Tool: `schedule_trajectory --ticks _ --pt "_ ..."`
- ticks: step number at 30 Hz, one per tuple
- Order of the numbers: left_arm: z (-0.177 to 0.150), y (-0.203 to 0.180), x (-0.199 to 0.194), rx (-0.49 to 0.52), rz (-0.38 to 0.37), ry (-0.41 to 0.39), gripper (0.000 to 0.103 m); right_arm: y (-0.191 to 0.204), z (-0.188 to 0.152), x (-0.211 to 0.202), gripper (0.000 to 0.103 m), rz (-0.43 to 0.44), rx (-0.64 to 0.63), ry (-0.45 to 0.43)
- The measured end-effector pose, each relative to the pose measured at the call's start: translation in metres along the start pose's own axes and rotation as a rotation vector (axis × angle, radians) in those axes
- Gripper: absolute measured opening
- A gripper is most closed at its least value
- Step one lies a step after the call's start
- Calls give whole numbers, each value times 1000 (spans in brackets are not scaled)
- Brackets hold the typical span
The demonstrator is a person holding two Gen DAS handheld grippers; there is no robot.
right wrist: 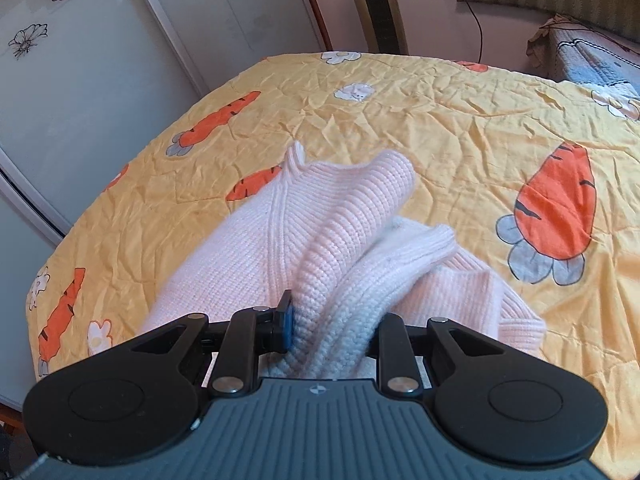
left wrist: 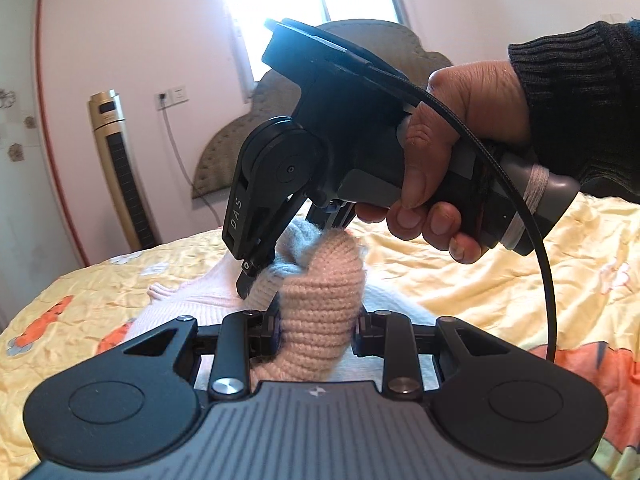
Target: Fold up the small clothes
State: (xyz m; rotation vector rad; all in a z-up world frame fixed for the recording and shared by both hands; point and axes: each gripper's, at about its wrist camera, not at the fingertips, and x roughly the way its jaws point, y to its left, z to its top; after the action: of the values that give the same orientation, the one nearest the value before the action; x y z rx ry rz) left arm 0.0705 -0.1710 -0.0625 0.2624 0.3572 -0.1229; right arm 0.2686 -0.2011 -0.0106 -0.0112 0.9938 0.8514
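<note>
- The left gripper (left wrist: 316,328) pinches a bunched pink fold of the small knit sweater (right wrist: 280,232), raised off the bed (right wrist: 460,128).
- The right gripper (right wrist: 332,320) pinches another thick fold just beside it, the two nearly touching.
- From both tongs the sweater trails forward and down onto the carrot-print quilt, its long axis running toward the bed's far edge, so the coming fold probably lays that way.
</note>
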Motion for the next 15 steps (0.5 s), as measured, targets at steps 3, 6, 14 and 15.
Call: schedule_trajectory --ticks 3,6,14,15 --pt "0 -14 2 18 -19 7 30 -14 -12 -7 25 -4 13 -6" --pt "0 -21 6 32 -31 15 30 -25 -22 -12 25 -2 29 -12" --pt "-8 -27 18 19 -54 68 30 -51 -43 -8 32 42 105 -39" --pt "-8 -27 19 13 -54 71 30 -55 -46 -8 36 52 133 -48"
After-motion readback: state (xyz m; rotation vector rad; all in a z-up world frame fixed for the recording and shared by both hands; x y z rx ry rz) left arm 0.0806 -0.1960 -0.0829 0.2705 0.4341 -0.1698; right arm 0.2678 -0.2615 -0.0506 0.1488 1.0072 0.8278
